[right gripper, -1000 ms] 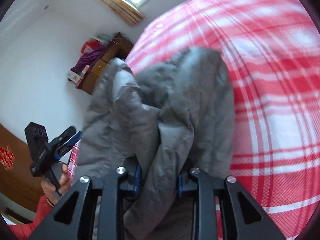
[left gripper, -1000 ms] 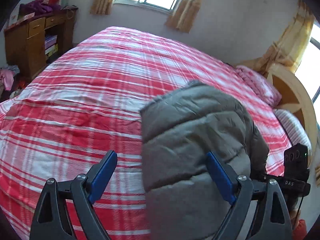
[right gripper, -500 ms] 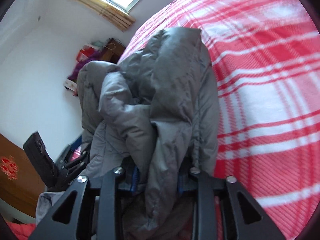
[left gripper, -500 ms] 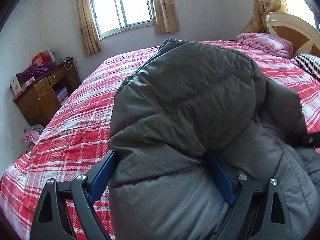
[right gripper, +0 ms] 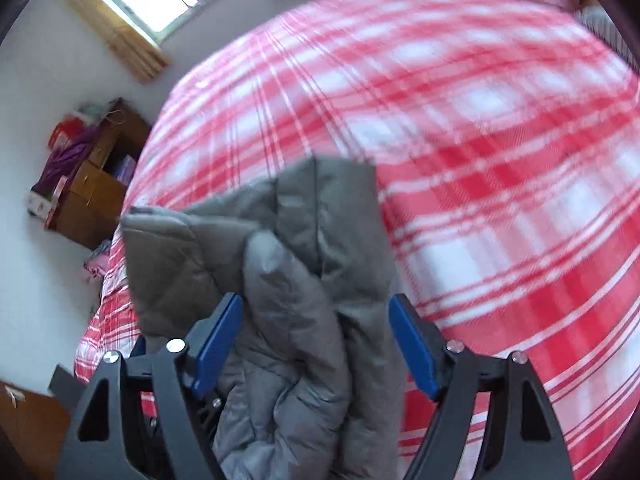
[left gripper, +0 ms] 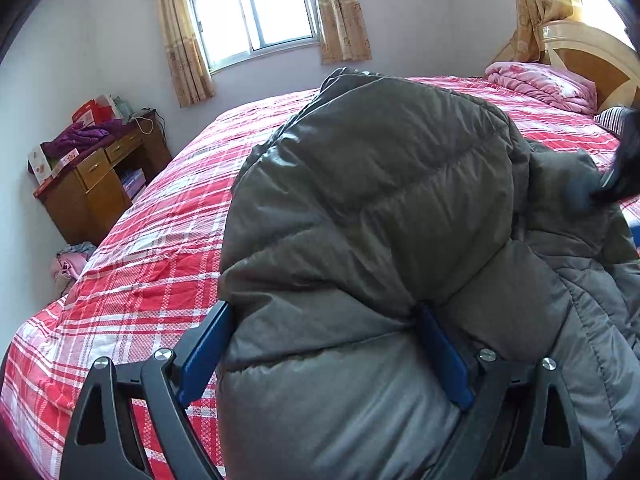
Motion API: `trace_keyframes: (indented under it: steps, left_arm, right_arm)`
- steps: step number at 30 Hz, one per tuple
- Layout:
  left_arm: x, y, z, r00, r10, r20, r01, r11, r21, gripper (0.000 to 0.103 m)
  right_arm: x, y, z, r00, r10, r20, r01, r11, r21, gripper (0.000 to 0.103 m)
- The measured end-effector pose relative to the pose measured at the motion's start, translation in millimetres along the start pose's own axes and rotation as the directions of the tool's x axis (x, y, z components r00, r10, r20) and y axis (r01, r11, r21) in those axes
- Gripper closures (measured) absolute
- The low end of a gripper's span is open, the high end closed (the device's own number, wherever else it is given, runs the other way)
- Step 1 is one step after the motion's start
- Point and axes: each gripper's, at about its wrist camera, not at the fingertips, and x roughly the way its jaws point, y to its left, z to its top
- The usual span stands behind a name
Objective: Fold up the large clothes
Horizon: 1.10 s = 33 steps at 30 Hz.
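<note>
A grey quilted puffer jacket point(left gripper: 380, 208) lies bunched on the red plaid bed point(left gripper: 160, 240). My left gripper point(left gripper: 324, 344) is wide open, with the jacket bulging between its blue pads. In the right wrist view the jacket point(right gripper: 288, 272) hangs in a loose fold between the spread blue fingers point(right gripper: 412, 344) of my right gripper point(right gripper: 316, 340), which is open and no longer clamps the fabric. The right gripper shows as a dark blur at the right edge of the left wrist view point(left gripper: 624, 168).
A wooden desk point(left gripper: 96, 184) with purple clothes and boxes stands by the wall left of the bed. Pink clothes point(left gripper: 68, 264) lie on the floor beside it. A folded pink blanket point(left gripper: 536, 84) and wooden headboard point(left gripper: 592, 60) are at the far right. A window point(left gripper: 252, 8) is behind.
My right gripper has opened and let go of the jacket, and its view has swung over the bed. My left gripper stays open, now pushed into the jacket.
</note>
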Motion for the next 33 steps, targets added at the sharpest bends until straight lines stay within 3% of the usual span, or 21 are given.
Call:
trace_keyframes:
  steps: [3, 7, 11, 16, 21, 25, 29, 33]
  left_arm:
    - [0.7, -0.4, 1.0, 1.0, -0.005, -0.005, 0.005, 1.0, -0.005, 0.011]
    - [5.0, 2.1, 2.8, 1.0, -0.017, -0.021, 0.016, 1.0, -0.018, 0.011]
    - [7.2, 4.0, 3.9, 0.999, -0.025, -0.028, 0.024, 1.0, -0.019, 0.011]
    - [10.1, 19.4, 11.8, 0.99, -0.12, -0.075, 0.116, 0.992, -0.046, 0.011]
    - [-3.2, 31.3, 32.3, 0.994, -0.106, -0.016, 0.106, 0.994, 0.023, 0.011]
    - [1.1, 41.1, 56.9, 0.991, -0.133, 0.022, 0.133, 0.99, -0.04, 0.011]
    - [31.8, 39.1, 77.8, 0.989, -0.146, -0.016, 0.144, 0.987, -0.074, 0.011]
    - [67.0, 33.1, 73.7, 0.98, -0.169, -0.105, 0.158, 0.981, -0.111, 0.007]
  right_arm:
    - [26.5, -15.4, -6.7, 0.998, -0.062, 0.016, 0.06, 0.993, 0.097, 0.032]
    - [45.0, -33.2, -16.1, 0.997, -0.036, 0.067, 0.025, 0.986, 0.163, 0.038]
    - [56.8, -29.7, -21.9, 0.987, -0.089, 0.13, 0.079, 0.993, 0.083, 0.038]
    - [59.7, -13.7, -37.9, 0.963, -0.146, 0.225, 0.159, 0.987, -0.039, 0.038]
    - [61.1, -22.2, -39.4, 0.966, -0.089, 0.242, 0.112, 0.99, -0.081, 0.038]
    - [61.2, -21.2, -40.5, 0.966, -0.078, 0.248, 0.103, 0.991, -0.089, 0.038]
    - [61.9, -21.4, -40.7, 0.965, -0.073, 0.252, 0.098, 0.991, -0.09, 0.037]
    - [60.7, -22.4, -42.8, 0.967, -0.06, 0.248, 0.086, 0.992, -0.095, 0.037]
